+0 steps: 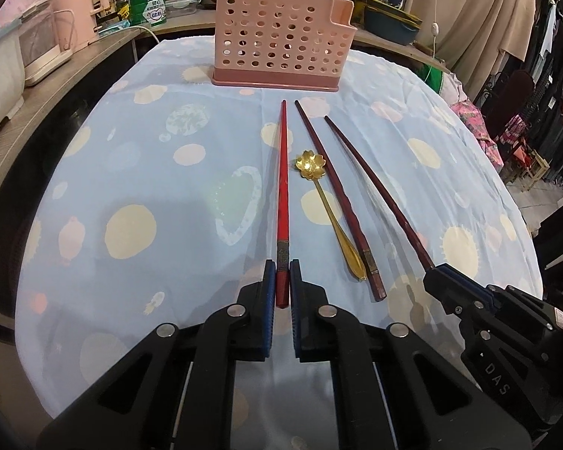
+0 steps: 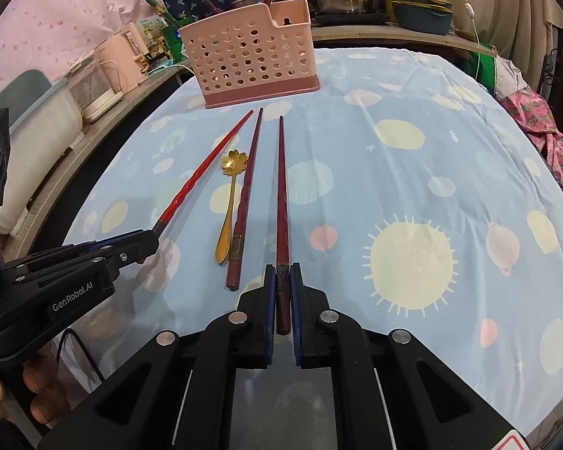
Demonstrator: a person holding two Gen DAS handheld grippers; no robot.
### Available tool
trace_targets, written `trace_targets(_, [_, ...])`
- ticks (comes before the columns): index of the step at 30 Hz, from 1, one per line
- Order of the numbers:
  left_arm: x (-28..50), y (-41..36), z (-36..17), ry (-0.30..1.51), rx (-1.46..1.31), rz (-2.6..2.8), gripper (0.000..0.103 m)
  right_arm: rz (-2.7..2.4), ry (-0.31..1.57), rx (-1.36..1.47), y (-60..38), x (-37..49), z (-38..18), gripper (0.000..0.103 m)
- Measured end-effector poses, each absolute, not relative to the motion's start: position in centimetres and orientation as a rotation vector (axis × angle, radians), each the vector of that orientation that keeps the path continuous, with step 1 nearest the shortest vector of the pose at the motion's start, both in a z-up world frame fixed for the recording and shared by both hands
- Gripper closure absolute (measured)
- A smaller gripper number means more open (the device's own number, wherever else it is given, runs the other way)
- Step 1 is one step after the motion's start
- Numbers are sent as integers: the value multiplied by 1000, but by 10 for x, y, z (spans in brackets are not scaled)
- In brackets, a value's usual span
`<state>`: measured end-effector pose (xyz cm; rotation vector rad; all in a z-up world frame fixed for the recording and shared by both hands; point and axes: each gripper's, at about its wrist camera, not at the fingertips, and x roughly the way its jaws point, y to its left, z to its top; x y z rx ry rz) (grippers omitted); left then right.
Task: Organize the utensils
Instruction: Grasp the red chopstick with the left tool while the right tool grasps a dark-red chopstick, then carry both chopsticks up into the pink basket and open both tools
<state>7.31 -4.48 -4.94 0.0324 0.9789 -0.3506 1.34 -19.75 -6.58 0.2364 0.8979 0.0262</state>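
Left tongs (image 1: 282, 273) pinch red chopstick (image 1: 282, 187) | right tongs (image 2: 282, 277) pinch dark chopstick (image 2: 281, 187) | butts seemingly hidden between pads

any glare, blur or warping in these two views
Left wrist: sharp, fisheye bends the table edge, dark corners, soft pale glare on the cloth left of the red chopstick. Right wrist: same warping and dark corners, sharp, even light, no strong glare.

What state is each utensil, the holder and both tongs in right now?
Left tongs: shut on the red chopstick's thick end.
Right tongs: shut on the right dark chopstick's thick end.
Red chopstick: gripped, tip toward the holder.
Right dark chopstick: gripped.
Middle dark chopstick: lying free on the cloth.
Gold spoon: lying free, bowl up.
Pink holder: upright.
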Motion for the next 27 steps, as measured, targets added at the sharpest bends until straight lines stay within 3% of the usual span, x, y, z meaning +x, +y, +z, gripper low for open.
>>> trace_targets(27, [86, -19, 52, 760, -61, -337, 96, 2, 626, 296, -233, 9, 35, 95])
